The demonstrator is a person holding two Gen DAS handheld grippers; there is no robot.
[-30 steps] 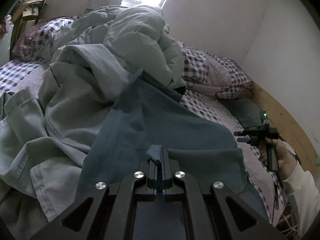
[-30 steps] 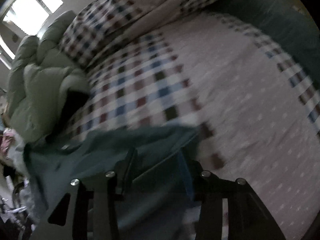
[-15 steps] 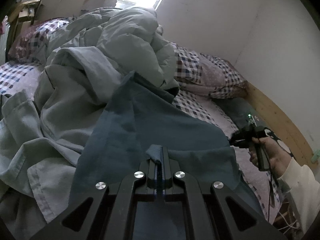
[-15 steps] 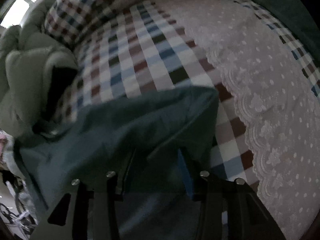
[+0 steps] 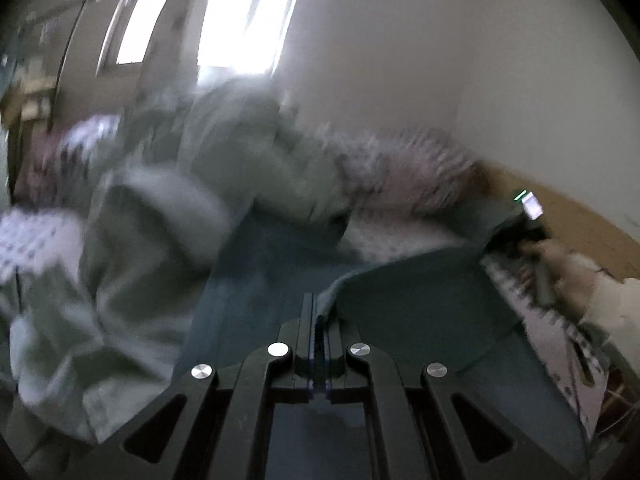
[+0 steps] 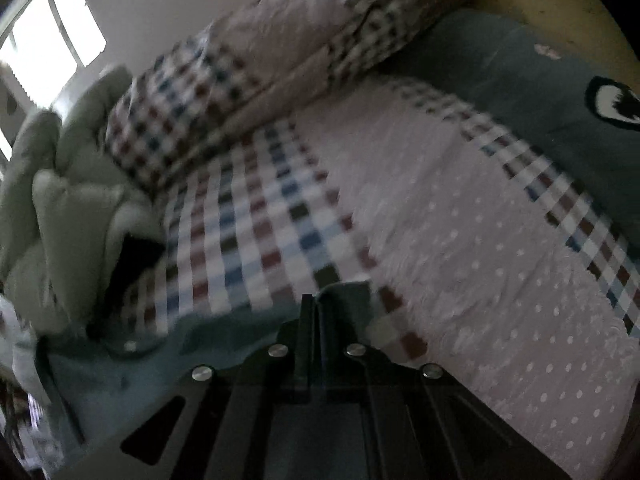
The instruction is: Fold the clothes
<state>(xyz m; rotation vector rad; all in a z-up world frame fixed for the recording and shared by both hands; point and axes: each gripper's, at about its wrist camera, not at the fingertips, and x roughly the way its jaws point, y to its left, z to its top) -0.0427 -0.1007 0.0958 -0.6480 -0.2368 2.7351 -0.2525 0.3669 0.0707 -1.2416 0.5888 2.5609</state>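
A dark teal garment (image 5: 408, 292) stretches between my two grippers above the bed. My left gripper (image 5: 316, 308) is shut on one edge of it, the cloth pinched between the pads. At the right of the left wrist view a hand holds the right gripper (image 5: 496, 240), which has a far corner of the cloth. In the right wrist view my right gripper (image 6: 314, 304) is shut on the teal garment (image 6: 348, 292), whose corner pokes up beside the fingers; the rest hangs down to the lower left.
The bed has a checked and pink dotted cover (image 6: 440, 220), checked pillows (image 6: 248, 80) and a dark green pillow (image 6: 540, 92) by the wooden headboard (image 5: 580, 224). A pale green quilt (image 5: 224, 152) and pale clothes (image 5: 100, 280) are heaped at the left. A window (image 5: 236, 12) glows behind.
My right gripper has shut on the garment's corner and lifted it off the bed. The left gripper has risen with its edge, and the cloth now spans both grippers.
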